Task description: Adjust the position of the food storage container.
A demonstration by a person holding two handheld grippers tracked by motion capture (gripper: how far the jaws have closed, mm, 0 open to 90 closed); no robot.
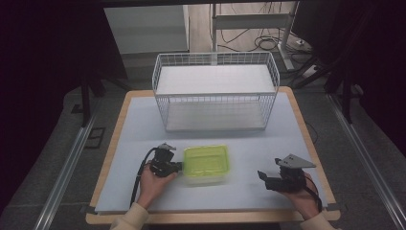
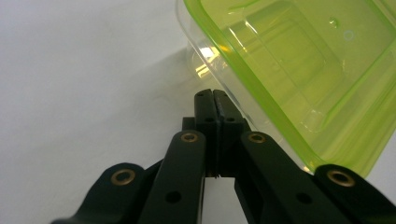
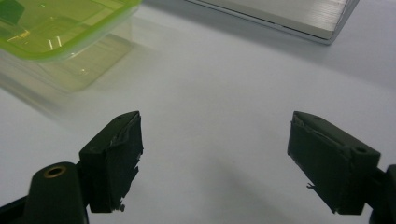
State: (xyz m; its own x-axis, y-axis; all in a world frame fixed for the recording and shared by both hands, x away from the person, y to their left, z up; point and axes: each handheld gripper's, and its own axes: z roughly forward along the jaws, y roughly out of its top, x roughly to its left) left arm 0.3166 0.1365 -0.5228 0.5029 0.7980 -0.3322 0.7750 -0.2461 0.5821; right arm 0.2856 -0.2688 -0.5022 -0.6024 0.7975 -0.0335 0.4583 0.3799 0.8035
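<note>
A clear container with a lime-green lid (image 1: 206,163) (image 2: 299,70) (image 3: 60,28) sits on the pale mat near the front middle of the table. My left gripper (image 1: 179,166) (image 2: 212,93) is shut, its jaws pressed together, with the tips right at the container's left rim. I see nothing between the jaws. My right gripper (image 1: 262,176) (image 3: 215,154) stands open and empty over bare mat, well to the right of the container, and points toward it.
A white wire basket (image 1: 215,58) with a flat white floor stands at the back middle of the table; its base edge (image 3: 280,14) shows in the right gripper view. The pale mat (image 1: 139,124) covers the wooden tabletop. Cables lie on the floor beyond.
</note>
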